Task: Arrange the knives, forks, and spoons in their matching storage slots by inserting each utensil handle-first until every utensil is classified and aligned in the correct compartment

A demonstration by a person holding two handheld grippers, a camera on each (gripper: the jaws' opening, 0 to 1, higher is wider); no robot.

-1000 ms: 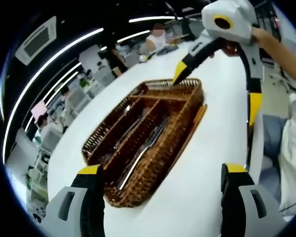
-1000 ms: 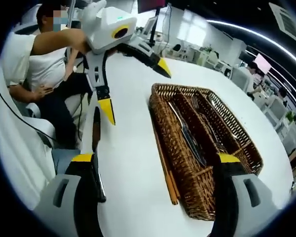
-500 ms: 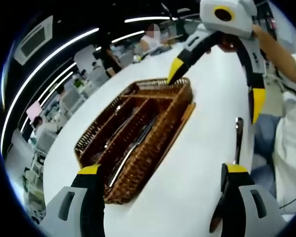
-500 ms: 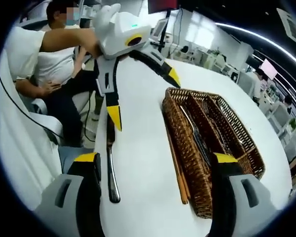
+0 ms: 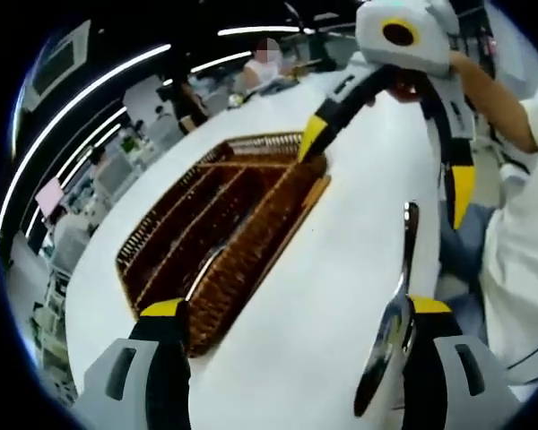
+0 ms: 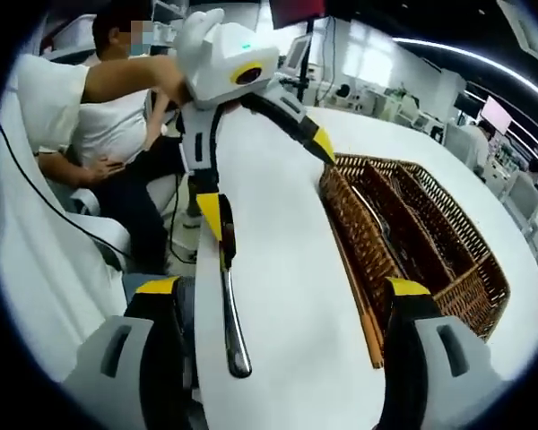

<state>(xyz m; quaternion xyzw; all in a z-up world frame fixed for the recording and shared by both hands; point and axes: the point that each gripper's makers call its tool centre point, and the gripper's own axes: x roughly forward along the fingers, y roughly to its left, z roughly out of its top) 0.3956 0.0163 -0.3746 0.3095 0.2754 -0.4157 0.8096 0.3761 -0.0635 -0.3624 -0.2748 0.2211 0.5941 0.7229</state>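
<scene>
Both jaws of the left gripper (image 5: pixel 291 358) stand wide apart and hold nothing. In the left gripper view a lone utensil (image 5: pixel 390 313), a spoon by the look of its rounded end, lies flat on the white table (image 5: pixel 341 233), just inside this gripper's right jaw, its long axis running away from the camera, almost parallel to the jaws. The wicker tray (image 5: pixel 251 255) sits to the left, past the left jaw, its slots already holding cutlery. The right gripper (image 5: pixel 386 148) comes in from the top, spread open, one tip near the tray's far corner, the other near the utensil's far end.

In the right gripper view the right gripper (image 6: pixel 282 345) is likewise open and empty. The utensil (image 6: pixel 229 300) lies between its jaws, nearer the left one, again lengthwise. The left gripper (image 6: pixel 264 184) straddles its far end; the tray (image 6: pixel 377 260) lies to the right. Either gripper looks about equally near; a pick probably calls for turning the jaws across the handle.
</scene>
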